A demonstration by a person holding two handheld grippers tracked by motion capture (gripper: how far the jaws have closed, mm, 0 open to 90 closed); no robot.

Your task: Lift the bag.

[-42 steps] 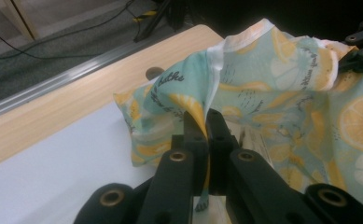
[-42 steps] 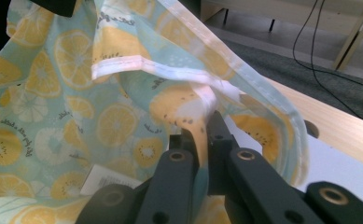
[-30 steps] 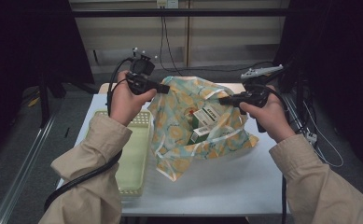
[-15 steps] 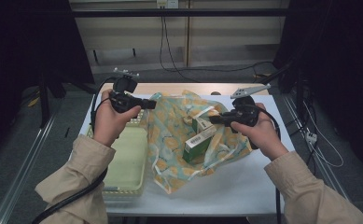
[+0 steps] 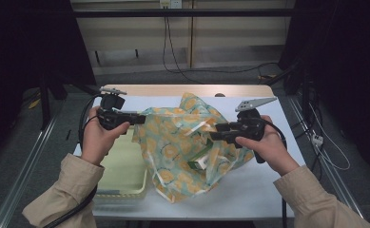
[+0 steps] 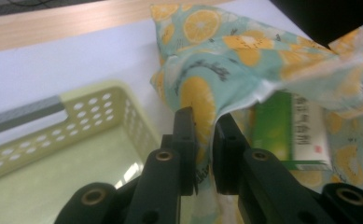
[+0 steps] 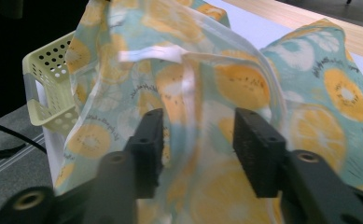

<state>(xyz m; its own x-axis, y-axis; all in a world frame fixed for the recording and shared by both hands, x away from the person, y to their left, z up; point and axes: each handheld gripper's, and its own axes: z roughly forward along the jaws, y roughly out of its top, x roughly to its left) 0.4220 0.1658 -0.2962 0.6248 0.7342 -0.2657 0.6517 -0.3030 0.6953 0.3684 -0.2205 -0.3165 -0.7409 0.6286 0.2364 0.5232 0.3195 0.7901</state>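
Note:
A thin bag (image 5: 182,142) printed with orange slices on teal lies slumped on the white table, its mouth toward me. A green and white box (image 5: 199,160) shows inside it, also seen in the left gripper view (image 6: 300,135). My left gripper (image 5: 137,118) is at the bag's left rim. Its jaws (image 6: 205,126) have just been opening and stand a narrow gap apart, with the fabric edge loose in the gap. My right gripper (image 5: 213,135) is at the right rim. Its jaws (image 7: 198,140) have just opened wide around the bag's fabric (image 7: 244,84) without pressing it.
A pale yellow-green perforated basket (image 5: 125,180) stands on the table (image 5: 268,190) left of the bag, below my left hand; its rim is in the left gripper view (image 6: 76,112) and the right gripper view (image 7: 44,93). A wooden strip runs along the table's far edge.
Both hands have come down, the left one also leftward, and the bag has sunk onto the table. The right jaws have spread wide; the left jaws have parted slightly.

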